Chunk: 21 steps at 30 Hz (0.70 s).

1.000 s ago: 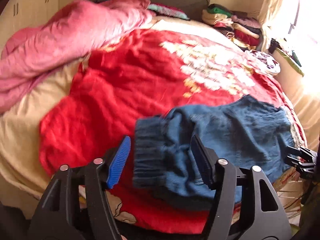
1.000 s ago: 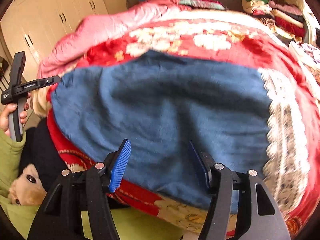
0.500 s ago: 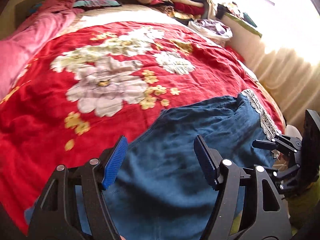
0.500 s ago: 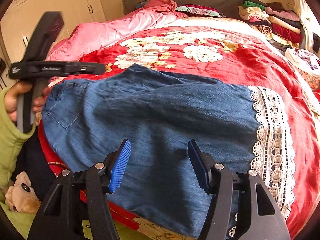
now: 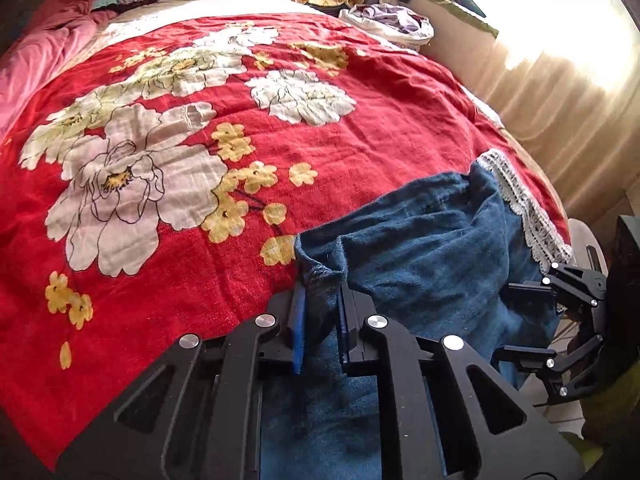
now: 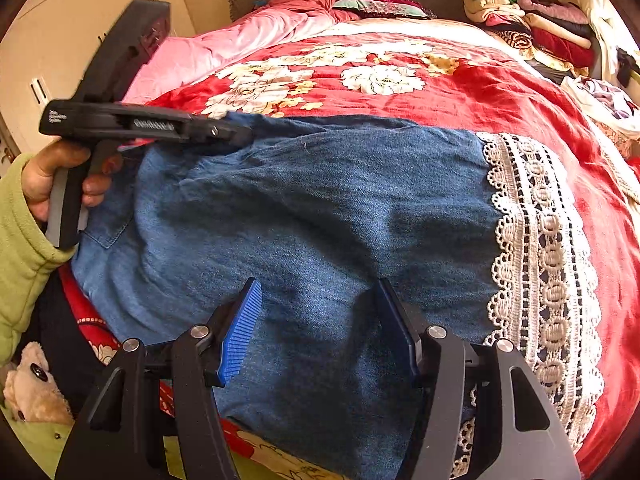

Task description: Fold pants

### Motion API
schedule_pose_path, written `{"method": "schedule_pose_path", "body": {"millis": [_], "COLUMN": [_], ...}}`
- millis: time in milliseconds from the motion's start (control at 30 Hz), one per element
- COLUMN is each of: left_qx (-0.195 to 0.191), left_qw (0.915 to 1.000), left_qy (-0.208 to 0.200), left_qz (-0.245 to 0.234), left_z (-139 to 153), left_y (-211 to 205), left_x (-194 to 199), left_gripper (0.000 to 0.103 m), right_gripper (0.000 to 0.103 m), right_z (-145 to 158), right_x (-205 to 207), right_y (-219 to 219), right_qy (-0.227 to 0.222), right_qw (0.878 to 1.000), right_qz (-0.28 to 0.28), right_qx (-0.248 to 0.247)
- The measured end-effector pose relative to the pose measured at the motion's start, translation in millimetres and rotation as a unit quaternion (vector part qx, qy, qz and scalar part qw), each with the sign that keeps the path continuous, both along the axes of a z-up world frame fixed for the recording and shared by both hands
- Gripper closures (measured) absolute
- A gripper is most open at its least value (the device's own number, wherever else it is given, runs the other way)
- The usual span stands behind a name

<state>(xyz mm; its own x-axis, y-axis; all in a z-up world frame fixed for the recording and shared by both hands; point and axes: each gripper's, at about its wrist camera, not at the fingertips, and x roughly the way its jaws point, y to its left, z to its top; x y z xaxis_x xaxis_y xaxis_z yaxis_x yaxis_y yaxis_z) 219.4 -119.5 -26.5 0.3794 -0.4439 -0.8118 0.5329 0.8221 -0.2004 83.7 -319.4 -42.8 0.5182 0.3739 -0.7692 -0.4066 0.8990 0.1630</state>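
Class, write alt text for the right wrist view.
Open right gripper hovers over blue pants with a lace hem, spread on a red floral blanket. The left gripper pinches the pants' far left edge.

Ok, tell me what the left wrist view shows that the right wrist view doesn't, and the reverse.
Only the left wrist view shows the left gripper shut on a bunched denim edge of the pants, plus the bright curtain. Only the right wrist view shows the right gripper open above the denim, the hand in a green sleeve, the cupboards and a plush toy. Both show the floral red blanket, lace hem and stacked clothes.
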Motion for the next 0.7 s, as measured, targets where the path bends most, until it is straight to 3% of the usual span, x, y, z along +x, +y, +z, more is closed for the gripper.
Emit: {"method": "schedule_pose_path", "body": {"millis": [167, 333, 400, 600, 700], "left_qx": [-0.052, -0.009, -0.005, -0.016, -0.025], "left_qw": [0.9976, 0.9982, 0.9982, 0.9982, 0.9977], "left_qy": [-0.024, 0.008, -0.003, -0.019, -0.012], "left_qz": [0.038, 0.06, 0.06, 0.055, 0.061], "left_z": [21, -16, -20, -14, -19], "left_y": [22, 16, 15, 18, 20], "left_x": [10, 23, 18, 13, 14], "left_gripper": [0.098, 0.098, 0.098, 0.097, 0.097], "right_gripper": [0.045, 0.045, 0.045, 0.045, 0.044], "right_z": [-2, -1, 7, 64, 63], "right_x": [1, 1, 4, 42, 81], "right_y": [-1, 0, -4, -72, -103], "right_qy": [0.001, 0.004, 0.007, -0.061, -0.041], "right_qw": [1.0, 1.0, 1.0, 0.993, 0.99], "right_qz": [-0.002, 0.0, 0.004, -0.09, -0.131], "right_qx": [0.001, -0.004, 0.005, 0.034, 0.02]}}
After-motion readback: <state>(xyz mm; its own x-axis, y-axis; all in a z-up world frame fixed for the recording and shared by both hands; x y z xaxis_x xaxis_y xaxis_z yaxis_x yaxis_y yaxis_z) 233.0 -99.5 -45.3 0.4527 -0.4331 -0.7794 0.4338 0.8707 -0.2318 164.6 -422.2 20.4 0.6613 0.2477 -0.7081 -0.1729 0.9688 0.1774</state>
